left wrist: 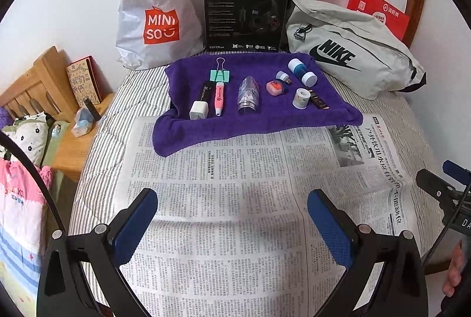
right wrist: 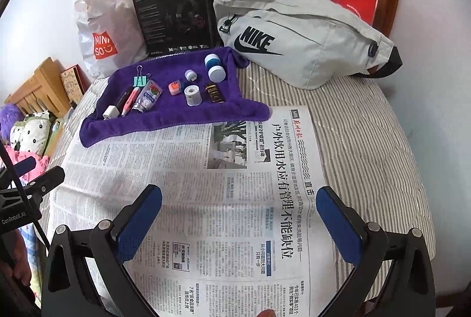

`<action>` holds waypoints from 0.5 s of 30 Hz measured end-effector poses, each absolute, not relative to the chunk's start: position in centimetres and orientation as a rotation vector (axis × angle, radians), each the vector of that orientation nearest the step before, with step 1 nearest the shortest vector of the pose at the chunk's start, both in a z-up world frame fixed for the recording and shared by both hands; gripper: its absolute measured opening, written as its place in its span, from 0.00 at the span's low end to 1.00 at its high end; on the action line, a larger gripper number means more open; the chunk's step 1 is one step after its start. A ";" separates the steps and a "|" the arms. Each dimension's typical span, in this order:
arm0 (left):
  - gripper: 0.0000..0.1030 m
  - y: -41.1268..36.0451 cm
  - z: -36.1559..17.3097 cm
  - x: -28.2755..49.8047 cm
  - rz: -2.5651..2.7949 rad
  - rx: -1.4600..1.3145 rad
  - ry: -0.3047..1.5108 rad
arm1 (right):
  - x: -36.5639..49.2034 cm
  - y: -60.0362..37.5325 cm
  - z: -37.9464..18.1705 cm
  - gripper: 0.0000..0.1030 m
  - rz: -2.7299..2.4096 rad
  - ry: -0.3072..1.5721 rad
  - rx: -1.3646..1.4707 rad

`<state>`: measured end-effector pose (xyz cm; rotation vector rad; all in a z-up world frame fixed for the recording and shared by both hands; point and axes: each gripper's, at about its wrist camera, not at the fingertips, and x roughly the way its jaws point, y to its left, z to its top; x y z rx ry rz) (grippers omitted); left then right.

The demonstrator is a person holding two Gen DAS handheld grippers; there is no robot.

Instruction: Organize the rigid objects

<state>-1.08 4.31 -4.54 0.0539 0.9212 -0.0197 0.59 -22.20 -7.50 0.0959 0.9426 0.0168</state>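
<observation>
Both hand-held grippers spread wide and holding nothing: left hand-held gripper point(left wrist: 232, 206) and right hand-held gripper point(right wrist: 239, 203) hovering over the newspaper point(left wrist: 223, 199), on the near side of the towel point(left wrist: 206, 128), well apart from anything on it.

All small items lying on the towel, spaced in a loose row; newspaper bare. Hard to place the step: fits equally a layout waiting to be moved off the towel and one already set out in order. No move worth naming beyond that. Any grasp among these would call for a reach across the newspaper and a narrow closing on one small piece without nudging its neighbours.

Count on the towel, ten in all:
- one charger plug point(left wrist: 199, 110), at the near left
- one black marker point(left wrist: 206, 91), behind the plug
- one pink pen point(left wrist: 219, 97), touching or just beside the marker
- one green binder clip point(left wrist: 220, 74), behind the pen
- one clear bottle point(left wrist: 248, 94), at the middle
- one pink pot point(left wrist: 274, 87)
- one small white USB piece point(left wrist: 283, 76)
- one blue-and-white container point(left wrist: 301, 70), far right
- one tape roll point(left wrist: 301, 97)
- one dark vial point(left wrist: 318, 100), just beside the tape roll
</observation>
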 end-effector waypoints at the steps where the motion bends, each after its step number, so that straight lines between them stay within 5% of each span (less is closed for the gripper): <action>1: 1.00 4.3 -4.5 -1.1 -0.019 0.055 0.923 | 0.5 -22.2 -7.5 1.00 0.017 0.942 0.096; 15: 1.00 4.6 -4.3 -1.1 -0.008 0.053 0.925 | 0.0 -22.1 -7.0 1.00 0.026 0.931 0.087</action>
